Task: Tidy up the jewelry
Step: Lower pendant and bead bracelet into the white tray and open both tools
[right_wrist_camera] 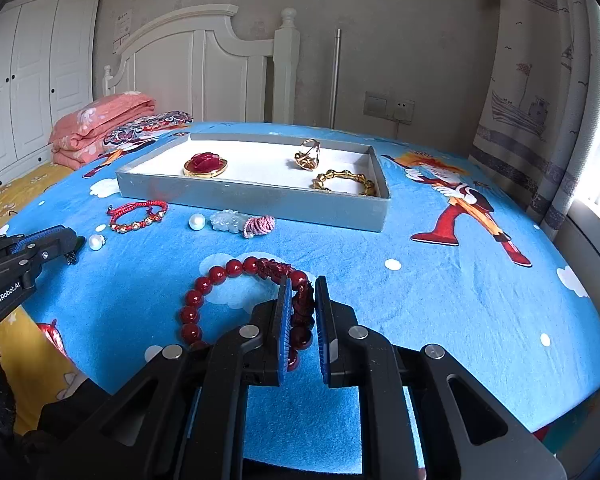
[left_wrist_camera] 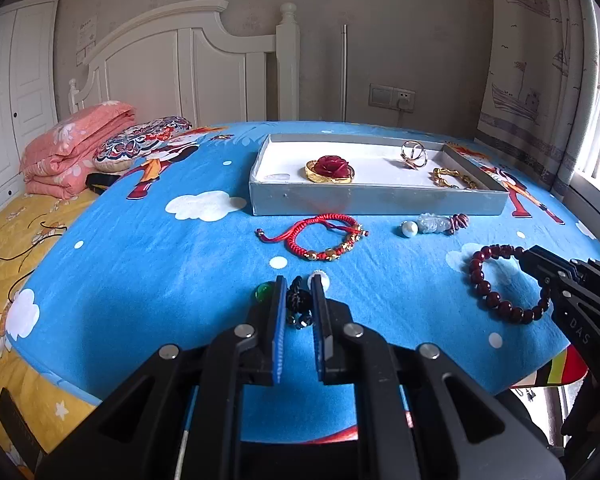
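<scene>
1. Blue cartoon-print cloth (left_wrist_camera: 148, 272) covers the surface where the jewelry lies; behind it stands a bed with a white headboard (left_wrist_camera: 188, 60) and folded pink bedding (left_wrist_camera: 72, 144).
2. At the far side of the cloth sits a shallow grey tray (left_wrist_camera: 372, 200) with a white lining. Inside it are a red rose brooch set in gold (left_wrist_camera: 331, 169), a gold ring piece (left_wrist_camera: 414, 154) and a gold bamboo-style bangle (left_wrist_camera: 454, 178) near the tray's right end.
3. On the cloth just in front of the tray lie a red braided cord bracelet with gold beads (left_wrist_camera: 324, 238), a white pearl (left_wrist_camera: 408, 229) and, beside it, a pale carved pendant on a pinkish knotted cord (left_wrist_camera: 434, 223).
4. The left gripper (left_wrist_camera: 300, 284) has its blue-padded fingers drawn together on a small dark, glittery piece (left_wrist_camera: 299, 304). A green bead (left_wrist_camera: 264, 292) shows just left of the fingers and a second white pearl (right_wrist_camera: 96, 242) just right of them.
5. The right gripper (right_wrist_camera: 303, 284) is clamped on the dark red bead bracelet (right_wrist_camera: 220, 276) at its carved section; the rest of the loop rests on the cloth, well in front of the tray.
</scene>
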Demonstrator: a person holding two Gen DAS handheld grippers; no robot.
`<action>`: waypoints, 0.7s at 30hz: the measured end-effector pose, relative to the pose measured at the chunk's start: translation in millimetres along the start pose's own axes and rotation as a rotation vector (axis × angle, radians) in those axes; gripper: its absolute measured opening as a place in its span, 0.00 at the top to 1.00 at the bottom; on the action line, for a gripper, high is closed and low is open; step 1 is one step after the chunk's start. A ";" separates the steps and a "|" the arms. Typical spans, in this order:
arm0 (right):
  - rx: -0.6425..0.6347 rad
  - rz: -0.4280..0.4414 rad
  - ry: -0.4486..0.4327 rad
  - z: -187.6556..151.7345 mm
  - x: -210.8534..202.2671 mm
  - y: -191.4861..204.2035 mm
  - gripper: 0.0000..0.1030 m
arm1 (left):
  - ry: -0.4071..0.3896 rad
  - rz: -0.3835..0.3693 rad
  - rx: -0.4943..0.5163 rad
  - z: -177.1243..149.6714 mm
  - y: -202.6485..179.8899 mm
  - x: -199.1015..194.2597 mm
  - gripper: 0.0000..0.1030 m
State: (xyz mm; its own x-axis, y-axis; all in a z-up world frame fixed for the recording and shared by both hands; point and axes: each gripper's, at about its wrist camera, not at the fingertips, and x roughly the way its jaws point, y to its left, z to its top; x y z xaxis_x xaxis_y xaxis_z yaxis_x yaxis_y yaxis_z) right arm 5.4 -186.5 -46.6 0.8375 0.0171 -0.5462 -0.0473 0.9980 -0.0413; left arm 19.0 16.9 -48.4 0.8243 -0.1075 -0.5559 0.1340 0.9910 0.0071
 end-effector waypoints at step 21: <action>0.003 0.016 -0.059 21.1 -13.0 6.1 0.88 | -0.023 0.005 0.015 11.7 -4.5 -7.9 0.89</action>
State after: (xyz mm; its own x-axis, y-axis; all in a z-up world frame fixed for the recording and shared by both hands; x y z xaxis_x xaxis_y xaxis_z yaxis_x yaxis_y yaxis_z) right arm 5.7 -179.4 -22.1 0.8672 0.0368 -0.4966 -0.0599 0.9977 -0.0306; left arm 18.3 12.3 -34.3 0.8376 -0.1042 -0.5363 0.1377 0.9902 0.0226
